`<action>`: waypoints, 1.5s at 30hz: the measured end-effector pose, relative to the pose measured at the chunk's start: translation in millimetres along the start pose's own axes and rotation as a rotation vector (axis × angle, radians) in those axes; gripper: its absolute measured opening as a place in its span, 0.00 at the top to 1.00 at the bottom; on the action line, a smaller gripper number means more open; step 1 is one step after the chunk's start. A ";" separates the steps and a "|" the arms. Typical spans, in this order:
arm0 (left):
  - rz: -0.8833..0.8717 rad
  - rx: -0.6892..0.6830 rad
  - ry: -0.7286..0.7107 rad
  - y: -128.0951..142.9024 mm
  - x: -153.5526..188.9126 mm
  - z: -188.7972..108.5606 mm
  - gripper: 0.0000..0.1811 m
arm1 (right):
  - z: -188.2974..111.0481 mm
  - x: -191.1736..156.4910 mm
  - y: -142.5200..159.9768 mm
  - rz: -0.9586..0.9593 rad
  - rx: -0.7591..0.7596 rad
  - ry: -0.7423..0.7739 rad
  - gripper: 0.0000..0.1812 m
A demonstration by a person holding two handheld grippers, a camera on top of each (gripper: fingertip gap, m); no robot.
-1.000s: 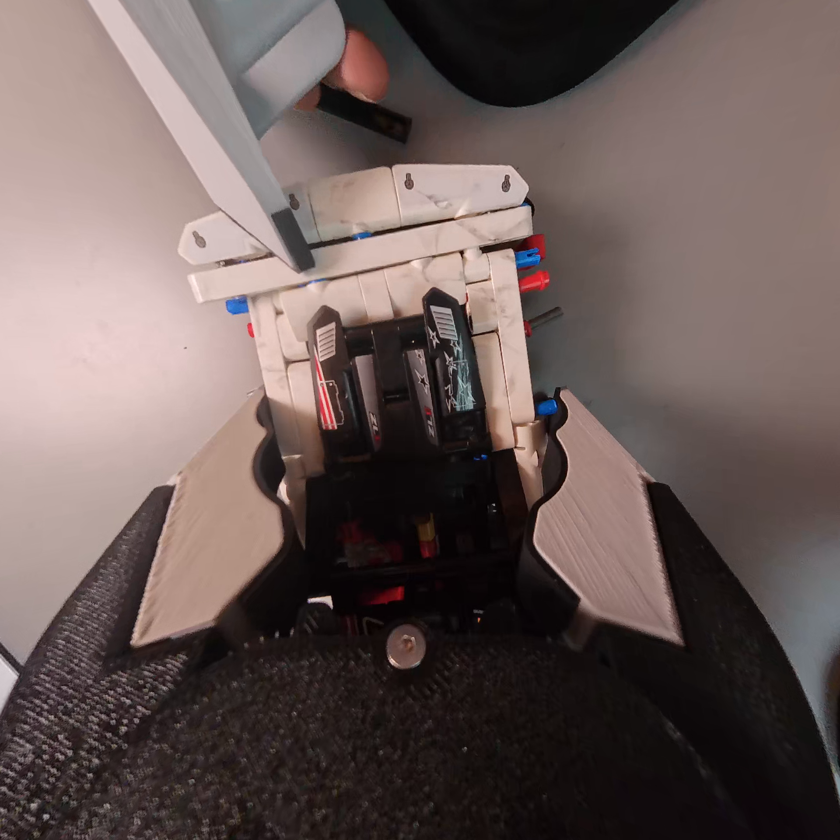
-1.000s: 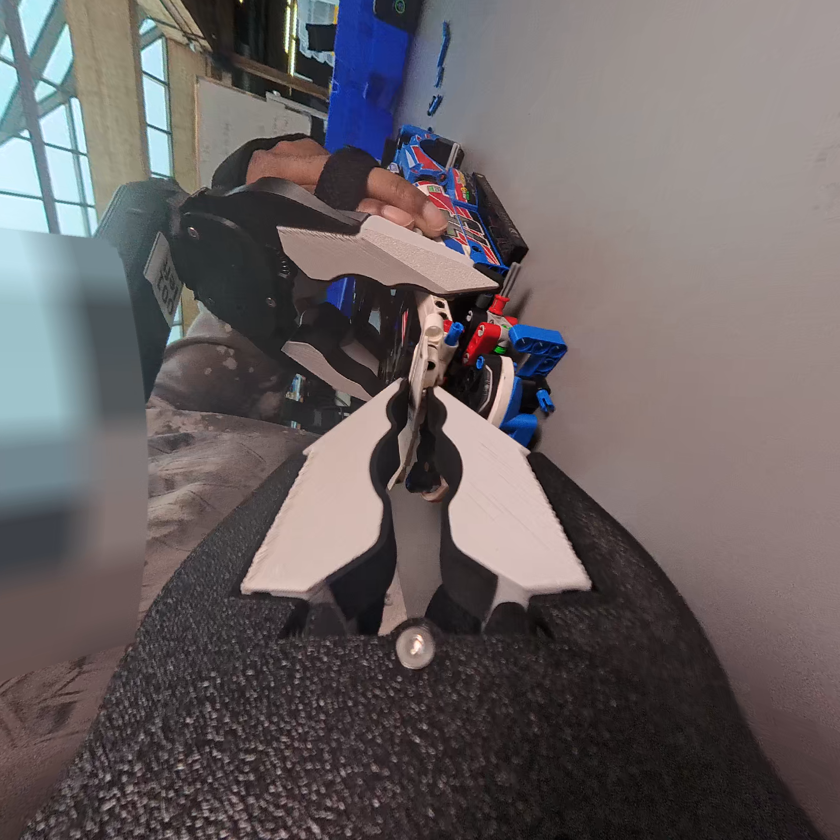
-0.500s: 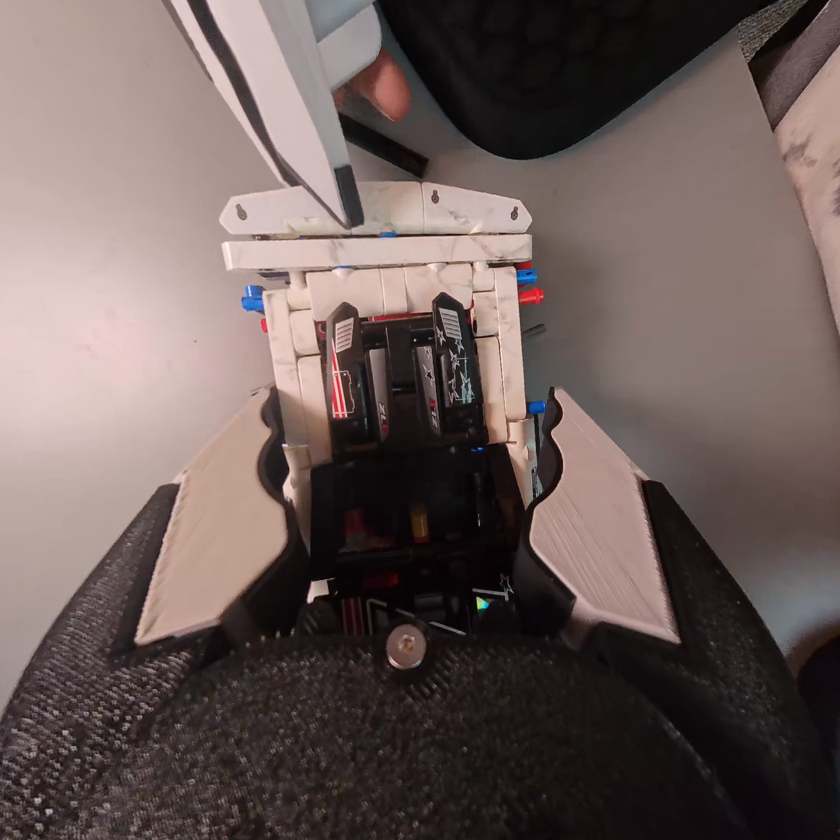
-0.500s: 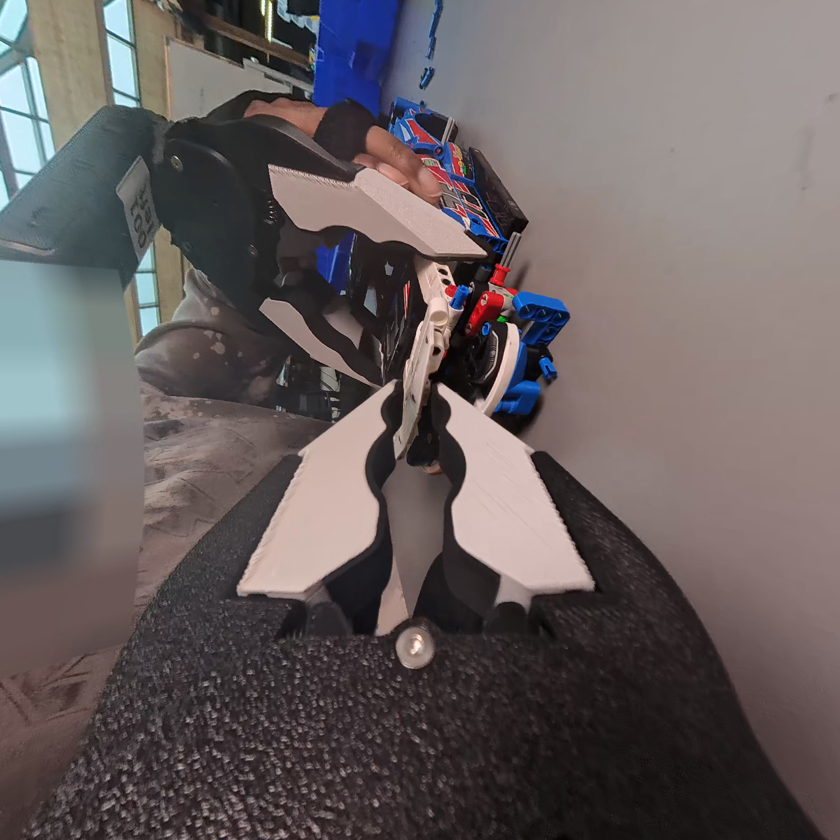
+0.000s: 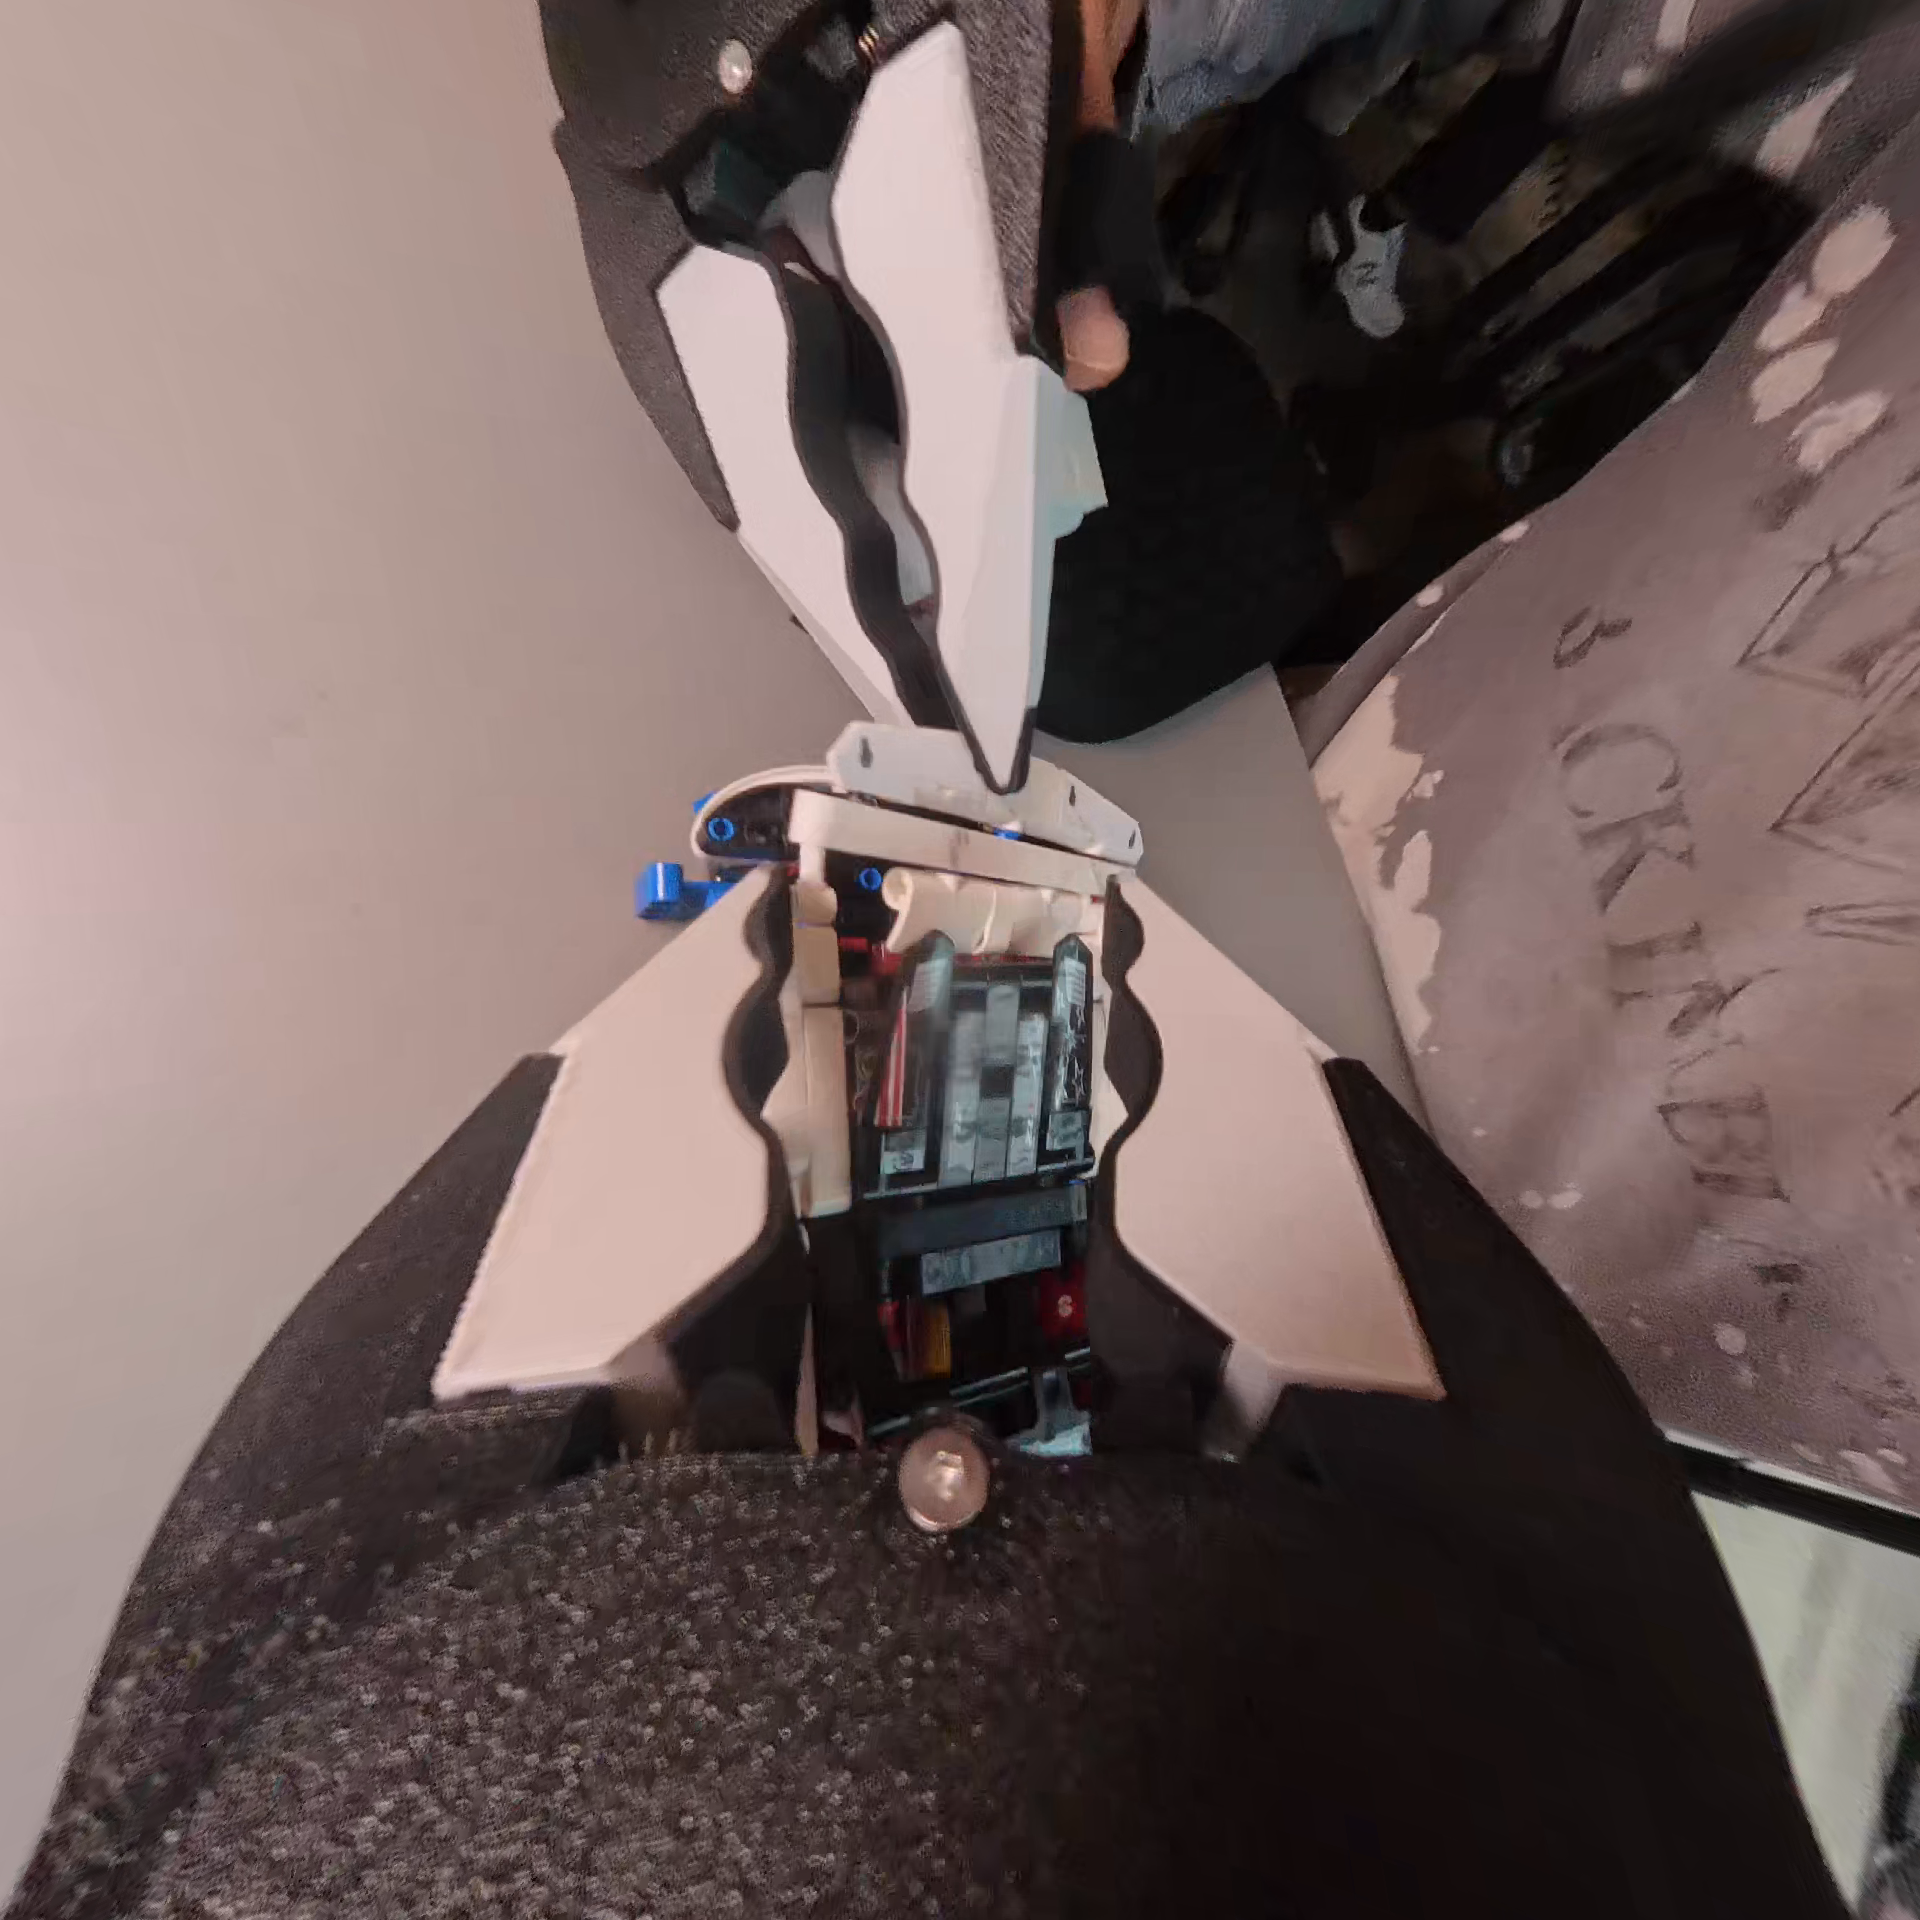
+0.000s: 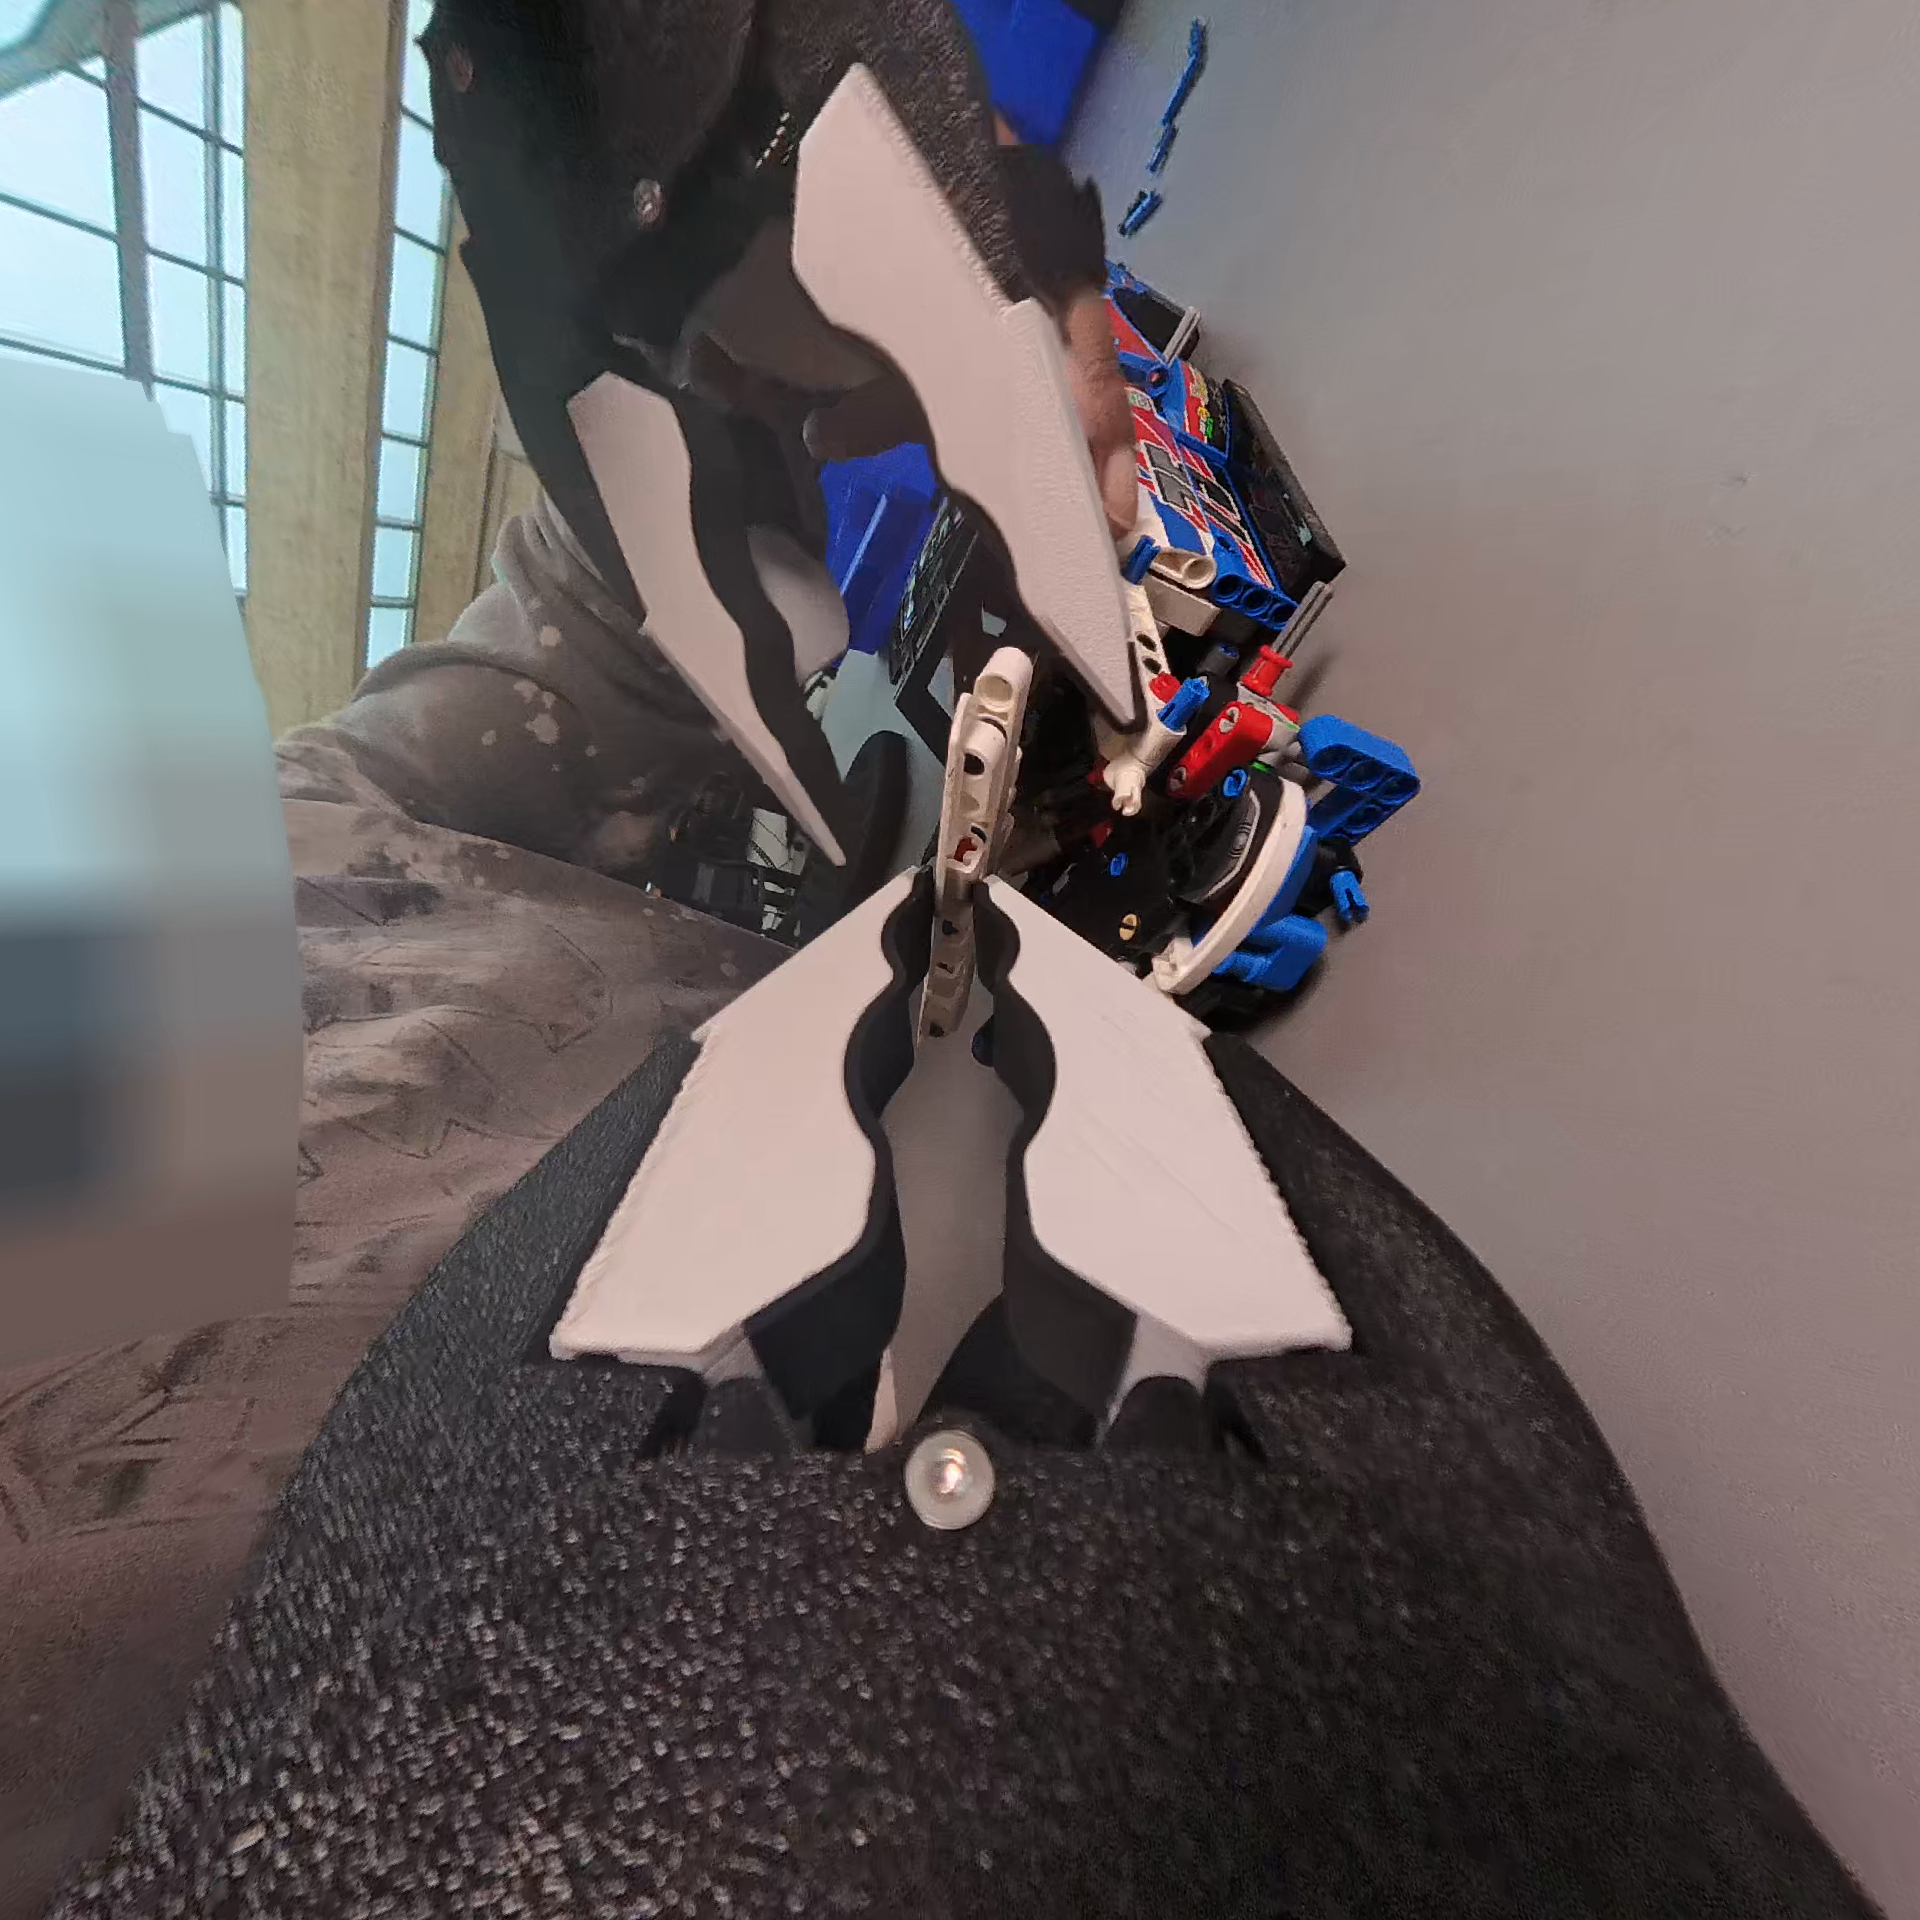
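A toy brick car [image 5: 977,1049] with white panels and a black middle sits between my left gripper's [image 5: 940,914] fingers, which press on both its sides. My right gripper [image 6: 956,894] is shut on the edge of the car's white end panel [image 6: 982,748]. In the left wrist view it comes down from the top, with its tips [image 5: 997,774] on that panel [image 5: 914,764]. In the right wrist view the left gripper's fingers [image 6: 977,416] straddle the car from above. The car's white-rimmed wheel [image 6: 1236,873] lies against the grey table [image 6: 1610,727].
A second blue and red brick car [image 6: 1205,488] lies just behind the held one. Small blue pieces [image 6: 1174,104] lie farther back. A person in a grey patterned top [image 5: 1662,935] is close on the right, and a black rounded object [image 5: 1174,540] lies at the table edge. Only a small space, under 4 cm, lies between the two pairs of fingers.
The left gripper's fingers have closed in around the car. The left wrist view has swung, so the whole right gripper now shows. The right gripper has kept its pinch on the white panel.
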State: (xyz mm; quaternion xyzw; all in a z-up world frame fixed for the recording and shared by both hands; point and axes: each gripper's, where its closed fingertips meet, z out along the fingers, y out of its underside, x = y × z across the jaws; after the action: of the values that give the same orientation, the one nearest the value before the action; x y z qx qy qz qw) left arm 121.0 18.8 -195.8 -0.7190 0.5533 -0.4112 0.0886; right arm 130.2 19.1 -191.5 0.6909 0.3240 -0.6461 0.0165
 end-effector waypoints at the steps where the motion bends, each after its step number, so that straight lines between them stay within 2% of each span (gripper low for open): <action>1: -0.036 0.011 0.046 -4.5 -1.1 0.8 0.73 | -0.3 -0.2 -0.1 -0.010 -0.002 -0.007 0.97; 2: -0.064 0.003 0.103 -6.8 0.7 1.6 0.77 | -0.3 -1.0 0.7 -0.019 -0.010 -0.018 0.96; 5: -0.017 -0.055 0.140 -3.8 -5.9 3.2 0.90 | -0.2 -2.9 2.4 -0.060 -0.027 -0.025 0.96; 9: -0.043 -0.079 0.225 -4.3 -4.3 4.7 0.91 | -0.4 -3.1 4.5 -0.099 -0.050 -0.038 0.96; 11: -0.065 -0.062 0.296 -5.0 1.3 2.4 0.86 | 0.2 -3.9 4.9 -0.114 -0.064 -0.055 0.96; 13: -0.073 -0.043 0.338 -4.6 4.1 1.0 0.86 | 1.6 -5.2 5.7 -0.127 -0.082 -0.073 0.96; 20: -0.047 -0.023 0.330 -2.1 3.0 2.4 0.90 | 6.3 -6.5 7.8 -0.149 -0.123 -0.075 0.96; 24: -0.043 -0.008 0.340 -3.7 7.4 1.4 0.86 | 6.8 -8.5 9.2 -0.198 -0.135 -0.060 0.96; 28: -0.041 0.009 0.332 -2.8 8.4 2.2 0.87 | 8.9 -9.8 10.7 -0.224 -0.150 -0.058 0.96; 30: -0.043 0.017 0.293 -2.7 3.9 4.6 0.85 | 10.5 -11.3 10.9 -0.238 -0.159 -0.068 0.96; 32: -0.032 0.031 0.316 -3.7 9.9 3.8 0.90 | 13.7 -11.2 11.5 -0.249 -0.176 -0.065 0.96; 37: -0.007 0.033 0.258 0.1 8.4 0.8 0.92 | 19.1 -9.5 8.7 -0.190 -0.157 -0.043 0.96; 41: -0.027 0.084 0.238 -2.5 6.6 -7.7 0.93 | 33.2 -9.5 14.7 -0.130 -0.158 0.011 0.89; 43: -0.026 0.091 0.254 -0.4 9.4 -11.3 0.94 | 40.8 -4.7 16.1 -0.157 -0.152 0.075 0.94; 45: -0.036 0.091 0.280 2.3 13.0 -12.6 0.95 | 43.4 -6.1 16.6 -0.158 -0.154 0.077 0.95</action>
State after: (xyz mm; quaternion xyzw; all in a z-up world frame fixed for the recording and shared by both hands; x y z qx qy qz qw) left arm 111.2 10.8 -182.6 -0.6596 0.5279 -0.5338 0.0356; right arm 100.0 -15.8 -199.7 0.6841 0.4265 -0.5917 0.0060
